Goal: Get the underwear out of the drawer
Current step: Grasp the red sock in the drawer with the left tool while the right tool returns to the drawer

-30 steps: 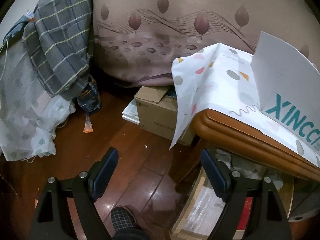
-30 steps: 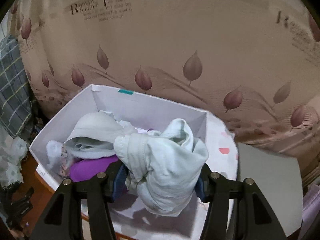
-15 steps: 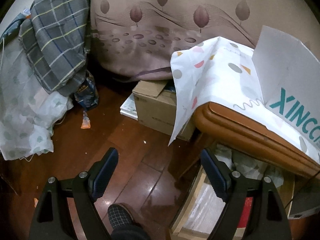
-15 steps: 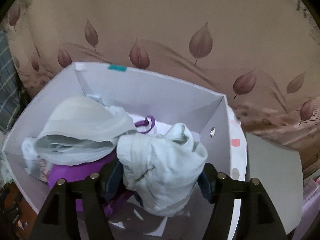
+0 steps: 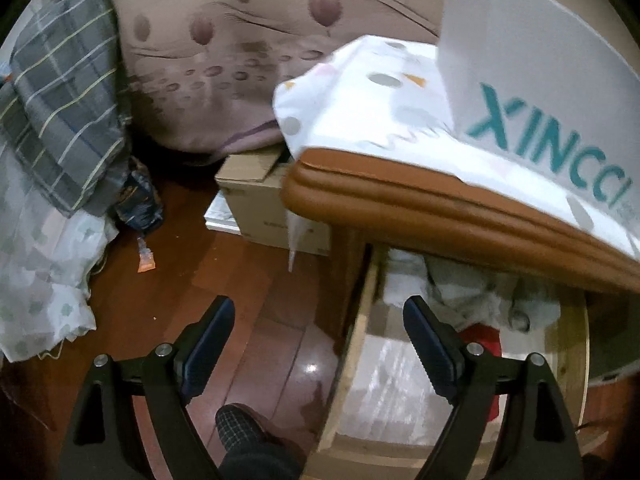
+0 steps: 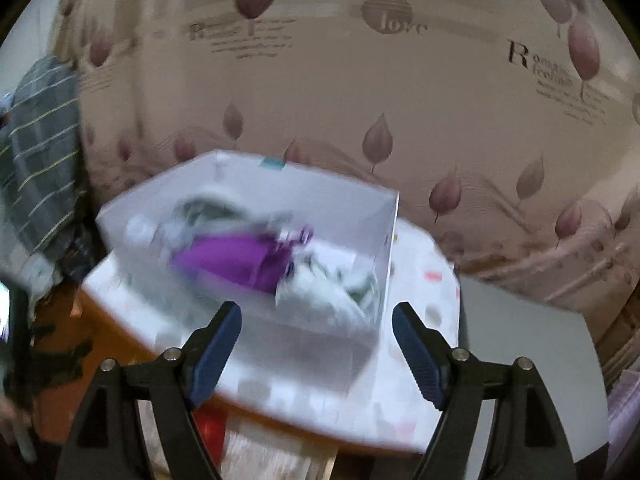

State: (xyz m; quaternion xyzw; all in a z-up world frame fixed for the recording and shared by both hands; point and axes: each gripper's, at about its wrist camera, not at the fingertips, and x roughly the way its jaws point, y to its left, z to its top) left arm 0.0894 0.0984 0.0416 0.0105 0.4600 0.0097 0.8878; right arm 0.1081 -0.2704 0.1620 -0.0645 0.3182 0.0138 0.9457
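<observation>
The box (image 6: 256, 264) contents were blurred beyond identification. The pale underwear (image 6: 336, 292), previously clamped, was released into it; both the right gripper (image 6: 316, 344) and left gripper (image 5: 318, 340) were spread, empty.

Empty, spread right gripper (image 6: 316, 344) before white box (image 6: 320, 208)

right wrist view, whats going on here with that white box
A person holds two grippers. The right gripper is open and empty, above the white cardboard box that holds a pale green garment and a purple garment. The left gripper, also open, hovers by the open wooden drawer.
</observation>
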